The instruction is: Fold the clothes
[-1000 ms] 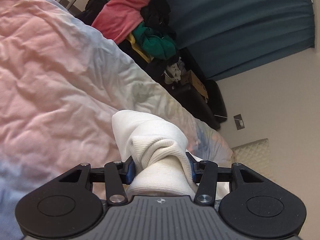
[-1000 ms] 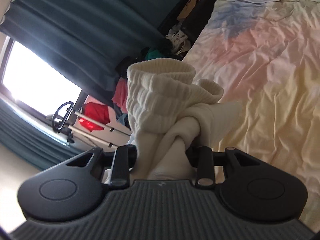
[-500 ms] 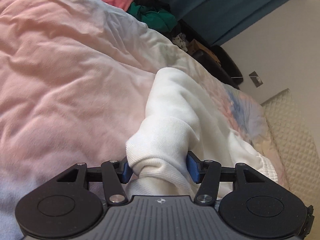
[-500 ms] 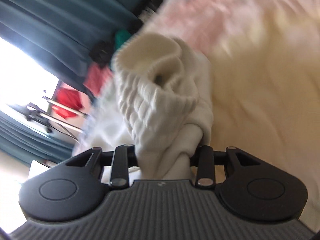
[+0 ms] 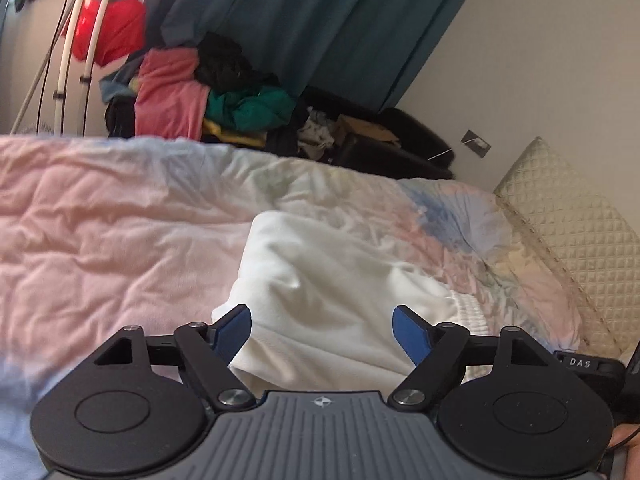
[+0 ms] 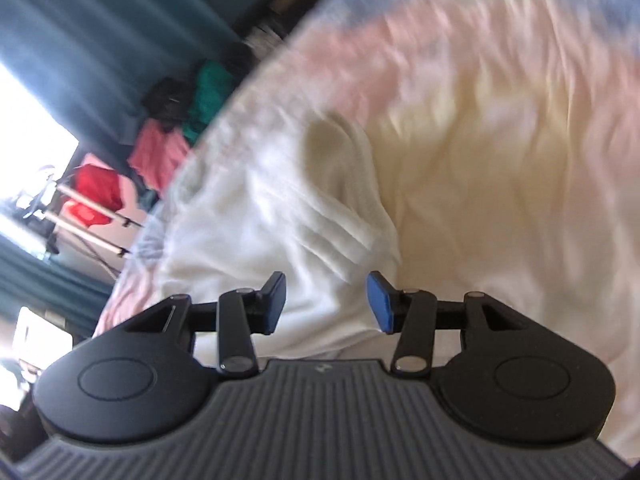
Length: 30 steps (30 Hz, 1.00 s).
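Left gripper (image 5: 322,326): jaws spread wide, empty, hovering low over the white garment (image 5: 332,280), which lies folded on the pastel duvet (image 5: 120,220). Right gripper (image 6: 326,298): likewise parted and empty above the ribbed edge, though this view is motion-blurred. Best next: lift straight clear without snagging, then press layers flat and square edges.
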Each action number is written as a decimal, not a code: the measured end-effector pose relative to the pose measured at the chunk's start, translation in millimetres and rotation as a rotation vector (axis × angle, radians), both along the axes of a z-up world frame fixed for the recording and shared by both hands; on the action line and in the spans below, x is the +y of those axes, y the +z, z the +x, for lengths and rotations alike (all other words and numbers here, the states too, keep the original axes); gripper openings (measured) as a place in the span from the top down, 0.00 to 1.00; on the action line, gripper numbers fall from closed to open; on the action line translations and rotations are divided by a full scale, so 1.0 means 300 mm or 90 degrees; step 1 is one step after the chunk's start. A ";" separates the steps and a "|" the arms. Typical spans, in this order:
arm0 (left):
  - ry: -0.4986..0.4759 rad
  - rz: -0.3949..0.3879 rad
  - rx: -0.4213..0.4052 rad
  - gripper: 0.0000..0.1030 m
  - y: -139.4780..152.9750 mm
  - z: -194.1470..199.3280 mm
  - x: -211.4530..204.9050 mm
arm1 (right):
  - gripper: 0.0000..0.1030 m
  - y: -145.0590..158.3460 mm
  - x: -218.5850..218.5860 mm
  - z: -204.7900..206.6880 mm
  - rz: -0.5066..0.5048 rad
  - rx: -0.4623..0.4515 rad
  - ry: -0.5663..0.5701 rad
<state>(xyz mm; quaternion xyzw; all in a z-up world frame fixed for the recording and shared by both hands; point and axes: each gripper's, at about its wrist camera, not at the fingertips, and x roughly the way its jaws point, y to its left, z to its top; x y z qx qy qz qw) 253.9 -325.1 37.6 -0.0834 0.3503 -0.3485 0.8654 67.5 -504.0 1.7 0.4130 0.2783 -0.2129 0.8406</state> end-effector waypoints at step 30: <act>0.039 0.089 -0.271 0.00 0.346 -0.925 0.457 | 0.13 0.321 0.791 -0.482 -0.395 -0.124 0.098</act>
